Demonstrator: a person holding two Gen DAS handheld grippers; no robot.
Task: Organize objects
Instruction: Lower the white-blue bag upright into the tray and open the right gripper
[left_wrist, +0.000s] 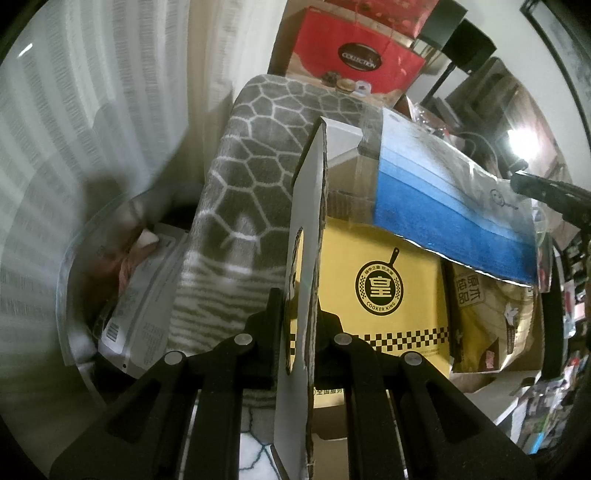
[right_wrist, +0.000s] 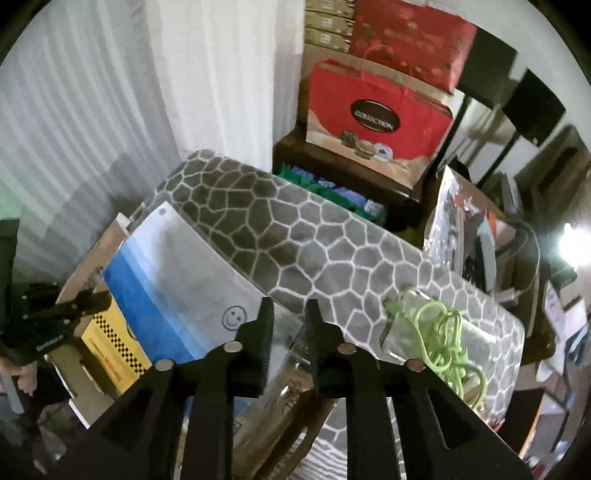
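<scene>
Left wrist: box flap (left_wrist: 308, 236) between fingers (left_wrist: 271, 332)

You cannot see the lower end of the cardboard flap (left_wrist: 308, 258) behind the gripper's black frame, the blue bag (left_wrist: 443, 206) hides the yellow box's (left_wrist: 380, 291) top edge, and the shelf clutter (left_wrist: 561, 295) at the right is too blurred to name.
</scene>
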